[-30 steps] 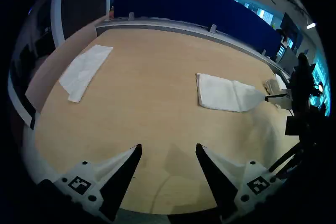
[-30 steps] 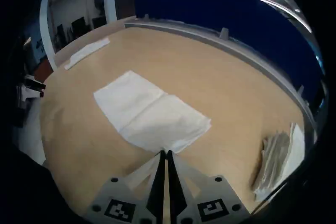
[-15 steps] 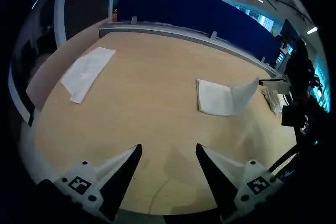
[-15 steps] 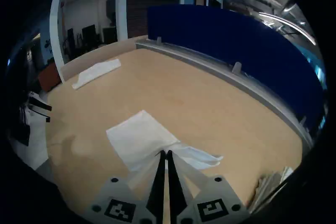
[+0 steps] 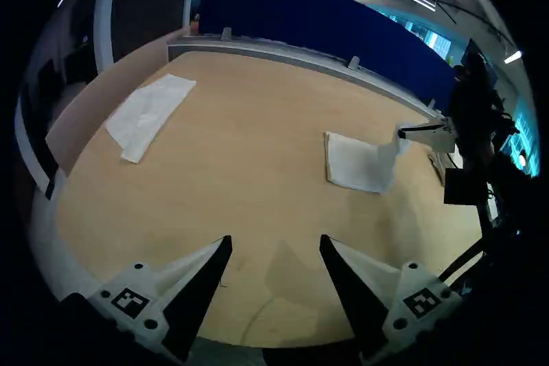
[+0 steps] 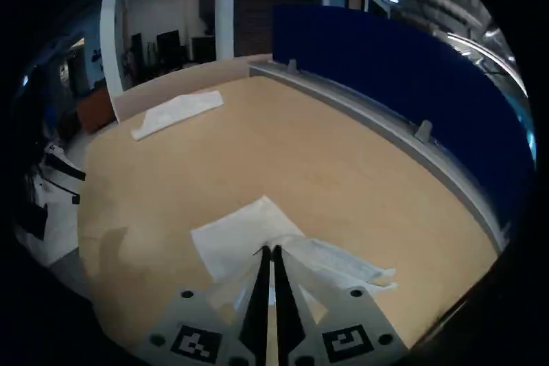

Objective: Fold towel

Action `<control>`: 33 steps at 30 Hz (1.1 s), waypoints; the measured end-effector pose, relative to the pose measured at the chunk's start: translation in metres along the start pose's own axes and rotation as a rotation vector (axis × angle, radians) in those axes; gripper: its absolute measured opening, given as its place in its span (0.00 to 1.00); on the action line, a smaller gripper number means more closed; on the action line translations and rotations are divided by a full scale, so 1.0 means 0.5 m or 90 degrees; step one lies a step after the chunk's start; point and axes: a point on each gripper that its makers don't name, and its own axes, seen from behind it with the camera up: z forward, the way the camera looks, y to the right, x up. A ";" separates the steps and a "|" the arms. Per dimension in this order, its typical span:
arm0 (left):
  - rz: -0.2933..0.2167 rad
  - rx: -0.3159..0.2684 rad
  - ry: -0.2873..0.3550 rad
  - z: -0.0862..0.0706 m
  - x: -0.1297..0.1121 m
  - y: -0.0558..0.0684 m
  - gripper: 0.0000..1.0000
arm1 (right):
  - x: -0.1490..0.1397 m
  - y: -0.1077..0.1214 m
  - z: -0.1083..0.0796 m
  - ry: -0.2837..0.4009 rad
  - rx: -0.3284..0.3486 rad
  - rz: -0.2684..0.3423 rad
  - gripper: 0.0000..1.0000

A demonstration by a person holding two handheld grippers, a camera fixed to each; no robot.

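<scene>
The right gripper (image 6: 268, 250) has its fingers (image 6: 258, 290) clamped on the towel (image 6: 230, 246) edge, held above the desk (image 6: 288, 139) for folding over, while the left gripper (image 5: 274, 241) gapes wide, empty.

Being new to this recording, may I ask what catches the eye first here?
The right gripper, jaws shut, holds one edge of a white towel raised off the wooden table. The left gripper hangs open over the table's edge; a second towel lies flat farther off.

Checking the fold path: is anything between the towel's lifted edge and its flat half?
Nothing visible does. The right gripper is shut on the raised edge of the towel; its flat half ahead lies bare. A second towel lies far off.
</scene>
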 end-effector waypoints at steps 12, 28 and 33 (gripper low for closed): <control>-0.041 0.024 0.001 -0.011 -0.031 -0.023 0.95 | -0.051 -0.137 0.155 -0.061 0.085 -0.056 0.04; -0.044 0.026 0.003 -0.011 -0.033 -0.020 0.95 | -0.079 -0.149 0.156 -0.064 0.104 -0.043 0.32; -0.041 0.026 0.005 -0.015 -0.031 -0.019 0.95 | -0.078 -0.139 0.139 -0.046 0.091 -0.030 0.62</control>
